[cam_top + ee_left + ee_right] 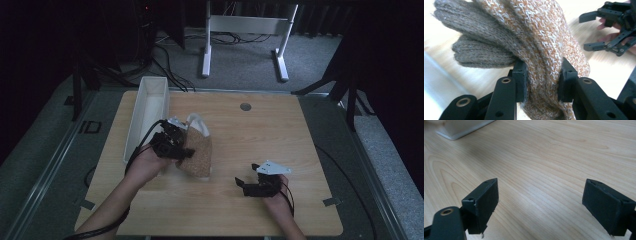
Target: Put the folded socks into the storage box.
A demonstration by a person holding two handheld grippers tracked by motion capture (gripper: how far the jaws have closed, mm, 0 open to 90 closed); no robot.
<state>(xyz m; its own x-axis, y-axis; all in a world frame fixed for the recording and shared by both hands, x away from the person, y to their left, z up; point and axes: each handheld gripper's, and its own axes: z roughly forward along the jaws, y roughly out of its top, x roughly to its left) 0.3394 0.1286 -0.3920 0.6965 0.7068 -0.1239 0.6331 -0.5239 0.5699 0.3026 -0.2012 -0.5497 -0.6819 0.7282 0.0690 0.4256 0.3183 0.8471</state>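
Wooden table (260, 130): I am clamping the left gripper (541, 81) on the bunched knit socks (541, 37), not yet boxed in the white bin (150, 107); the right gripper (544, 205) is gaping wide, empty.

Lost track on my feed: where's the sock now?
High view: sock left of centre on the table, clamped in the left gripper, beside the white bin.
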